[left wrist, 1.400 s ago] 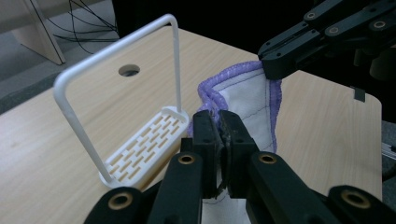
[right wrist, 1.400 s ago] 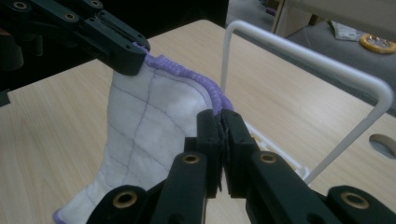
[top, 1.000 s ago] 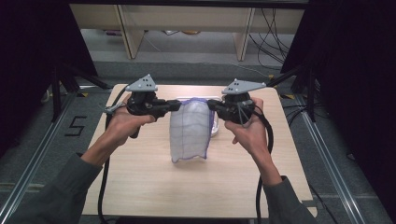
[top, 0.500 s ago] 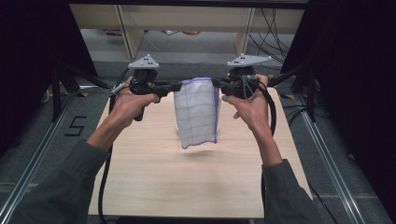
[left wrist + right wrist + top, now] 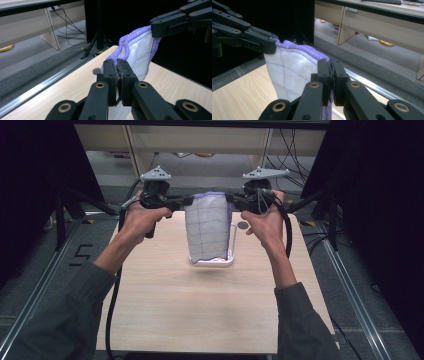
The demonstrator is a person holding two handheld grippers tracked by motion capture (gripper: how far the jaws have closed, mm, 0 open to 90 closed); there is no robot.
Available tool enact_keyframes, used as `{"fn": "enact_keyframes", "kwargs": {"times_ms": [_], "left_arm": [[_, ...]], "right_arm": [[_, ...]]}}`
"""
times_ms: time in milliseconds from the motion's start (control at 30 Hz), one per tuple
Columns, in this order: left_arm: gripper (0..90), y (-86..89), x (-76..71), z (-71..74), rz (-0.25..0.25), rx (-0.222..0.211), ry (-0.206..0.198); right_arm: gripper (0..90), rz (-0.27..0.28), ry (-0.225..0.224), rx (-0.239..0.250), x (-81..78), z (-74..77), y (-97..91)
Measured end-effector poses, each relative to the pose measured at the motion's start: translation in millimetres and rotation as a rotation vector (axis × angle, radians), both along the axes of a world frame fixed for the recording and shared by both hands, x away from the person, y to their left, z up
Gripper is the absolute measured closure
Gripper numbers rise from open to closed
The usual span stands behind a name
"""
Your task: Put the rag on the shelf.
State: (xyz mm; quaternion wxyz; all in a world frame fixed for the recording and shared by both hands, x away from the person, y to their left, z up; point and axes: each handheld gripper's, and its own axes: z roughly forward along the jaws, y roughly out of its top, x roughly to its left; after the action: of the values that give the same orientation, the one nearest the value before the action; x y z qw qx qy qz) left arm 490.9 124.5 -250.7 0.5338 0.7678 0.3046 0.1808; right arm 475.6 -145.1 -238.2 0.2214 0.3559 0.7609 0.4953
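A clear shallow tray (image 5: pixel 231 261) sits on the wooden table (image 5: pixel 210 315); the cloth hides its inside, so contents cannot be told. The quilted cloth (image 5: pixel 207 226) hangs in the air above the table between the two tools, its lower edge at the tray. Left gripper (image 5: pixel 187 200) pinches the top left corner, jaws pressed together on the hem; right gripper (image 5: pixel 229 198) pinches the top right corner likewise. Cloth: white, stitched in a diamond grid, purple ruffled edging, hanging slightly curved.
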Motion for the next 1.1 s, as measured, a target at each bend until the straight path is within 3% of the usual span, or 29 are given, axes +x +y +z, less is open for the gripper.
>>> {"fn": "enact_keyframes", "kwargs": {"times_ms": [67, 167, 200, 267, 467, 667, 833, 933, 1100], "left_arm": [[85.6, -0.3, 3.1, 3.4, 0.013, 0.001, -0.01], [85.5, -0.4, 8.2, 8.9, 0.018, -0.013, -0.009], [85.5, -0.5, 10.3, 10.6, 0.018, -0.021, -0.01], [85.5, -1.2, 13.8, 13.8, 0.025, -0.028, -0.014], [85.5, -5.7, 27.1, 20.2, 0.057, -0.058, -0.006], [85.5, -9.3, 47.1, 17.5, 0.091, -0.076, 0.009], [85.4, -10.1, 66.5, 6.0, 0.131, -0.088, 0.036], [85.5, -12.5, 75.7, -2.6, 0.146, -0.087, 0.036], [85.2, -16.5, 89.4, -17.1, 0.164, -0.073, 0.047]], "right_arm": [[87.5, 0.003, -0.024, -0.008, 4.2, 2.5, -1.0], [87.5, -0.01, -0.021, 0.014, 8.3, 7.2, -2.3], [87.5, -0.007, -0.042, 0.009, 11.3, 8.5, -3.7], [87.5, -0.015, -0.03, 0.014, 13.7, 12.0, -4.0], [87.5, -0.043, -0.053, 0.022, 27.4, 21.8, -2.8], [87.5, -0.068, -0.034, 0.001, 46.0, 22.4, 1.3], [87.4, -0.091, -0.007, 0.025, 64.4, 13.2, 2.4], [87.4, -0.104, -0.015, 0.017, 75.4, 4.0, 3.1], [87.3, -0.139, 0.011, 0.012, 92.6, -14.2, 5.1]]}}
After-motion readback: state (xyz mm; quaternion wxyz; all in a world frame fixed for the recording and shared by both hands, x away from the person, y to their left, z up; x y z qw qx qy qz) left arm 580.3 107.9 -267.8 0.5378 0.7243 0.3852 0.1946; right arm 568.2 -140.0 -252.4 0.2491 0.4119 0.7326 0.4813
